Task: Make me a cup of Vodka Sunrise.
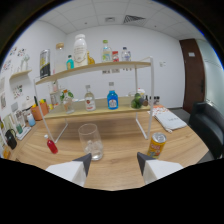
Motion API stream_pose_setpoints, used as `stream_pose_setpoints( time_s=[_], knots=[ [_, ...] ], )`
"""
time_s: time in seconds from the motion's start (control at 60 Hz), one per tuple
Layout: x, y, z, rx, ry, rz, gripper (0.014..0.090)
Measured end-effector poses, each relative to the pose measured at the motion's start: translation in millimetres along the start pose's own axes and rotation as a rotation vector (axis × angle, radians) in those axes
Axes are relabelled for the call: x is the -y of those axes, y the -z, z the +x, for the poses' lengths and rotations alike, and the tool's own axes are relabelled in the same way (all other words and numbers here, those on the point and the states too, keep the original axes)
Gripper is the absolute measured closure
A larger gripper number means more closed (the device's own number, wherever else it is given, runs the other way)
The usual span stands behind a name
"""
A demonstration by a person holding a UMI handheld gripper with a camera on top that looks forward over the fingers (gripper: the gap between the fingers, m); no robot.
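Glass cup (91, 141) stands just beyond the wide-spread tool (114, 164); its contents are perhaps ice.

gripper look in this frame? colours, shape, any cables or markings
Two fingers show: white bodies with dark grey, wedge-shaped tips that taper to points facing each other. The gripper has no cables, labels or markings in view, and no hand or sleeve shows. Below the fingers the mount is just black.
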Motion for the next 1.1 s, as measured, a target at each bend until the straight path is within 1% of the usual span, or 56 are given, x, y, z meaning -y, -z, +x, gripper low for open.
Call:
stream_pose_setpoints(
  time_s=[0.117, 0.183, 0.317, 0.417, 0.533, 0.583, 0.667, 0.783, 0.867, 0.933, 1.0, 1.1],
  knots=[
    [-9.1, 0.1, -43.5, 0.021, 0.018, -0.013, 0.0195],
    [0.3, -5.3, -66.5, 0.037, 0.014, -0.001, 0.0192],
    [43.9, -27.0, -112.1, 0.088, 0.028, 0.066, 0.0193],
    [80.6, -50.3, -140.2, 0.11, 0.033, 0.123, 0.0194],
    [110.9, -85.0, -165.7, 0.121, 0.033, 0.156, 0.0199],
    [120.1, -101.2, -174.8, 0.125, 0.036, 0.171, 0.0214],
    [129.3, -127.7, -183.7, 0.109, 0.058, 0.176, 0.0274],
    [131.5, -161.0, -186.9, 0.083, 0.068, 0.151, 0.0391],
    [130.7, -179.1, -183.6, 0.045, 0.063, 0.124, 0.0482],
    [128.6, -187.1, -182.9, 0.04, 0.052, 0.107, 0.0564],
    [127.6, -190.7, -183.8, 0.046, 0.047, 0.096, 0.0673],
    [126.9, -190.5, -183.7, 0.035, 0.073, 0.087, 0.0685]
  ],
)
